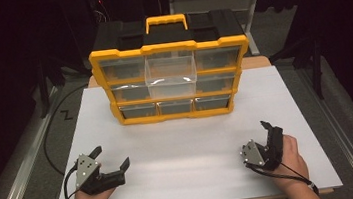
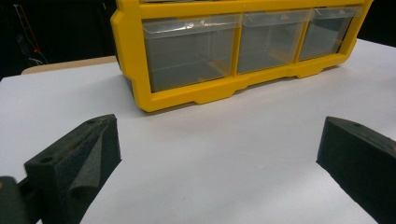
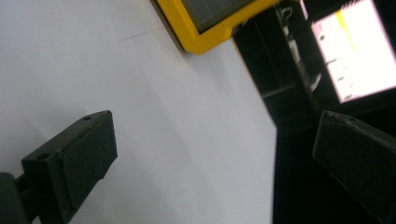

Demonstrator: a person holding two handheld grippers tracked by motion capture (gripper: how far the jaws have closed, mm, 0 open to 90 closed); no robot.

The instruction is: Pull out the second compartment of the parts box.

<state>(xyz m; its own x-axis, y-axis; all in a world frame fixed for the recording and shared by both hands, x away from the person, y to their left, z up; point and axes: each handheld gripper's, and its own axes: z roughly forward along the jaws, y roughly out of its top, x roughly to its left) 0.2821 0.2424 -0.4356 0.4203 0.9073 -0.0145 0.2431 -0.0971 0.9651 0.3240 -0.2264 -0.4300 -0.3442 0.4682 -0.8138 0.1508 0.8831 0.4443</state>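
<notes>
The yellow box of drawers (image 1: 172,80) stands at the far side of the white table (image 1: 190,153), and its top middle drawer (image 1: 170,72) sticks out a bit. Both tongs rest near the front edge, well apart from the box. The left gripper (image 1: 111,157) is spread wide with nothing in it, and so is the right gripper (image 1: 270,131). I think the drawer comes next: reach slowly, stay level, and grab its front lip straight on.

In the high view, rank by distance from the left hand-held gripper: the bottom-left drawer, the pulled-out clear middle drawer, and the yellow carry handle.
From the left hand-held gripper:
1. Bottom-left clear drawer of the yellow-and-black organiser, lowest row, nearest.
2. Pulled-out clear middle drawer, top row, centre.
3. Yellow carry handle, on top at the back, farthest.
</notes>
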